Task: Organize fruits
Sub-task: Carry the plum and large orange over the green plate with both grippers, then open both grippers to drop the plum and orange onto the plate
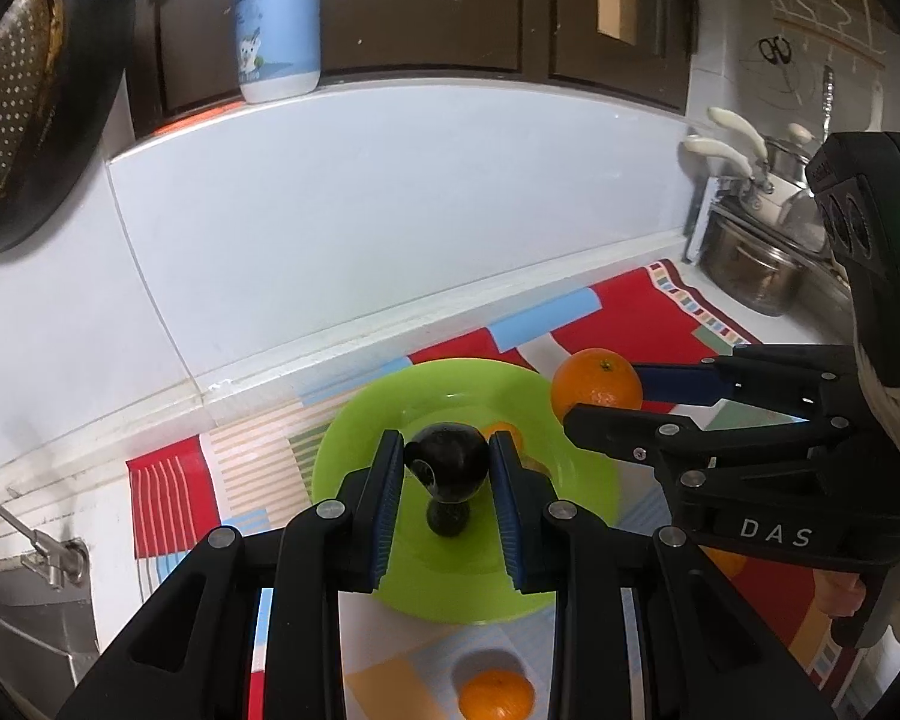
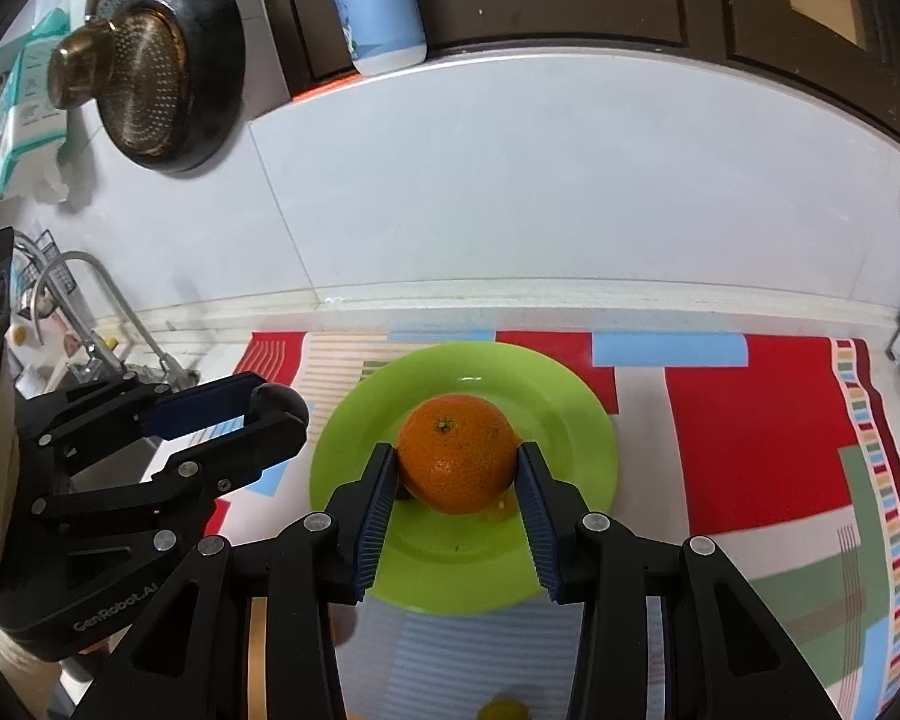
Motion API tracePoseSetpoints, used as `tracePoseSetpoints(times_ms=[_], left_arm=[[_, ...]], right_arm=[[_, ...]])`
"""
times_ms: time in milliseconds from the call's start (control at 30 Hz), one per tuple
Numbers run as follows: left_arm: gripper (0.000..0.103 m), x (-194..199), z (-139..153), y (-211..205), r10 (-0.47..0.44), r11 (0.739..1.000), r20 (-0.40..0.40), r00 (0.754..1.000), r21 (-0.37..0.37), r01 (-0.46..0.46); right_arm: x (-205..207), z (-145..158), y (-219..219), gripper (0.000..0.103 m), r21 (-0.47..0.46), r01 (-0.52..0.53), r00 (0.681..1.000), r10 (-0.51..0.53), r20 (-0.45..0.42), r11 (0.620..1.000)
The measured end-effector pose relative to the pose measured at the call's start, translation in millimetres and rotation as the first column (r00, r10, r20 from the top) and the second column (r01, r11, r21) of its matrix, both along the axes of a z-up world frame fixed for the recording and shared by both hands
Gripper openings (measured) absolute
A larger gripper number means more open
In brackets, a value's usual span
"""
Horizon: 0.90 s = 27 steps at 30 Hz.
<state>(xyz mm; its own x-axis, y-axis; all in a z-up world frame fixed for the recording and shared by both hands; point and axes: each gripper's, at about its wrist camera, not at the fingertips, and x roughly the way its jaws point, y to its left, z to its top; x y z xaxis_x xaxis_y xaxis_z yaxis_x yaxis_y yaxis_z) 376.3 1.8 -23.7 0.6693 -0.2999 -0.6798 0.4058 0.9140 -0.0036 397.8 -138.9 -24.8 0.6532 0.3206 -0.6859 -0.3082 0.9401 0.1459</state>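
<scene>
A green plate [image 1: 576, 504] lies on a patterned mat; it also shows in the right wrist view [image 2: 576, 420]. My left gripper [image 1: 447, 462] is shut on a dark round fruit [image 1: 447, 462] and holds it above the plate; it shows at the left of the right wrist view [image 2: 270, 414]. My right gripper [image 2: 457, 468] is shut on an orange [image 2: 457, 459], held above the plate; it also shows in the left wrist view [image 1: 597, 387]. A small orange fruit [image 1: 505, 429] sits on the plate, mostly hidden. Another orange [image 1: 497, 693] lies on the mat near me.
A colourful mat [image 2: 750, 438] covers the counter against a white tiled wall. Steel pots [image 1: 750, 270] stand at the far right. A sink with a tap [image 2: 90, 300] is at the left. A black pan [image 2: 162, 66] hangs on the wall. A blue bottle [image 1: 279, 18] stands on the ledge.
</scene>
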Motion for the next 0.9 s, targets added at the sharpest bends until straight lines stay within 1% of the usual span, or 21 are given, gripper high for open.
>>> tracePoseSetpoints(times_ms=[200,633,900], left_arm=[[0.029,21,-10,-1,0.009,1.0,-0.014,1.0,0.005,-0.008],[0.029,62,-46,0,0.024,1.0,-0.086,0.996,0.012,-0.023],[0.029,74,-61,3,0.023,1.0,-0.11,0.994,0.016,-0.022]], right_arm=[[27,-10,3,0.041,0.001,-0.008,0.999,0.008,-0.037,1.0],[78,-42,9,0.041,-0.004,0.011,0.992,-0.011,-0.122,1.0],[92,-56,16,0.042,-0.02,0.003,0.989,-0.006,-0.15,1.0]])
